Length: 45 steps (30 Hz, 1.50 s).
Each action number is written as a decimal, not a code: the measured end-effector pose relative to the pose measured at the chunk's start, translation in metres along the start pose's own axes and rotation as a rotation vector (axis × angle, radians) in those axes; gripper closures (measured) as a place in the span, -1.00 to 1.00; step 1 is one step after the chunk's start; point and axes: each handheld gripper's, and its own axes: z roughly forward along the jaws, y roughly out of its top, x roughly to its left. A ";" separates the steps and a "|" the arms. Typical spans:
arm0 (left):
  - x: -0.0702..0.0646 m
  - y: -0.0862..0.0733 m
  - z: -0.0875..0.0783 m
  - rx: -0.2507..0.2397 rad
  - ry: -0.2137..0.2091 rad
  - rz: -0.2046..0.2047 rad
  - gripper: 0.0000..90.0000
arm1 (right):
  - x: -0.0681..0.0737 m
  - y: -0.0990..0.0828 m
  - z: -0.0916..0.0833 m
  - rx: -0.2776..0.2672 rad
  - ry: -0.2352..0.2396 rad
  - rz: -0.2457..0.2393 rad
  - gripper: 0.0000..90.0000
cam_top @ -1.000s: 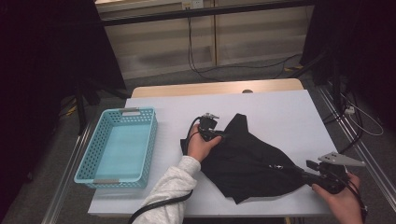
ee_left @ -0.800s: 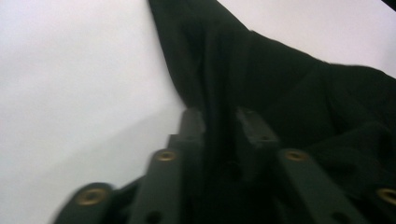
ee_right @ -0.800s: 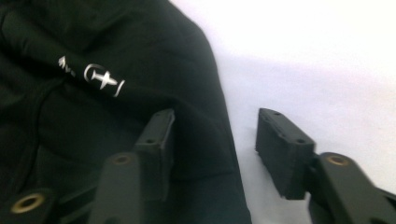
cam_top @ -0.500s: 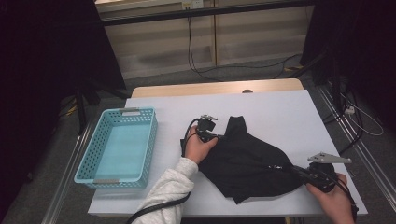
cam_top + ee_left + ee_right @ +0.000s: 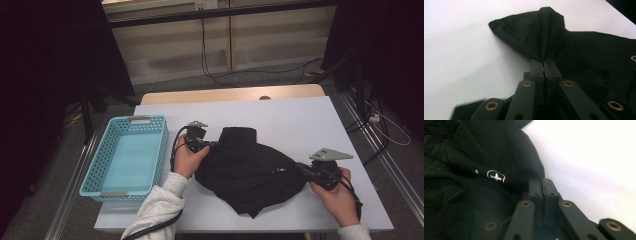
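A black garment (image 5: 250, 170) lies crumpled on the white table (image 5: 300, 120), right of centre. My left gripper (image 5: 212, 144) is at its left edge, shut on a fold of the black cloth (image 5: 544, 42); its jaws have just closed. My right gripper (image 5: 299, 167) is at the garment's right edge, its jaws also just closed, pinching the cloth edge (image 5: 534, 173) beside a small white logo (image 5: 496, 176). A hand holds each gripper, and the cloth sags between them.
A light blue plastic basket (image 5: 127, 159) stands empty at the table's left side. Bare tabletop lies behind and to the right of the garment. Cables run on the floor beyond the table's far edge (image 5: 230, 94).
Both grippers moved inward and to the left onto the garment's edges. The right hand came in from the table's right corner, and the cloth has bunched into a tighter heap.
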 end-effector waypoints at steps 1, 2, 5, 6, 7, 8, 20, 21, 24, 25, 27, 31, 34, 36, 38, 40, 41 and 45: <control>0.002 -0.002 -0.005 -0.005 0.004 -0.007 0.94 | 0.002 0.003 0.003 -0.007 -0.002 -0.006 0.95; 0.004 -0.004 -0.009 -0.015 0.011 -0.012 0.94 | 0.004 0.007 0.006 -0.012 0.000 -0.011 0.95; 0.009 -0.008 -0.024 -0.027 0.032 -0.016 0.95 | 0.009 0.016 0.015 -0.015 0.004 -0.030 0.95; 0.010 -0.010 -0.028 -0.033 0.036 -0.018 0.95 | 0.010 0.018 0.018 -0.010 0.003 -0.036 0.94; 0.010 -0.012 -0.033 -0.038 0.037 -0.020 0.95 | 0.011 0.020 0.022 -0.007 -0.003 -0.042 0.94; 0.011 -0.014 -0.037 -0.040 0.048 -0.013 0.94 | 0.012 0.022 0.025 -0.007 -0.004 -0.047 0.94; 0.016 -0.028 -0.047 -0.047 0.065 -0.026 0.94 | 0.005 0.026 0.034 -0.009 -0.075 0.032 0.31; 0.016 -0.028 -0.046 -0.044 0.066 -0.026 0.94 | 0.003 0.024 0.031 -0.015 -0.076 0.051 0.29; 0.016 -0.028 -0.043 -0.041 0.069 -0.023 0.94 | 0.003 0.015 0.027 0.006 -0.082 0.114 0.20; 0.015 -0.028 -0.043 -0.044 0.066 -0.024 0.94 | 0.005 0.013 0.028 0.007 -0.076 0.127 0.21; 0.014 -0.028 -0.040 -0.038 0.064 -0.018 0.94 | 0.012 0.009 0.030 0.015 -0.041 0.117 0.34; 0.013 -0.026 -0.037 -0.034 0.057 -0.016 0.94 | 0.025 0.012 0.040 -0.005 -0.031 0.136 0.28; 0.013 -0.025 -0.036 -0.034 0.057 -0.014 0.93 | 0.032 0.013 0.052 0.033 -0.030 0.110 0.33; 0.014 -0.025 -0.034 -0.035 0.055 -0.021 0.92 | 0.035 0.014 0.054 0.034 -0.066 0.053 0.69; 0.015 -0.025 -0.031 -0.032 0.056 -0.022 0.90 | 0.033 0.014 0.056 0.034 -0.014 0.061 0.97; 0.015 -0.025 -0.028 -0.029 0.054 -0.027 0.84 | 0.031 0.016 0.054 0.053 0.004 0.052 0.98; 0.015 -0.025 -0.027 -0.028 0.052 -0.029 0.80 | 0.030 0.016 0.052 0.063 0.006 0.041 0.99; 0.016 -0.023 -0.024 -0.039 0.063 -0.036 0.56 | 0.017 0.008 0.039 0.060 0.025 0.054 0.99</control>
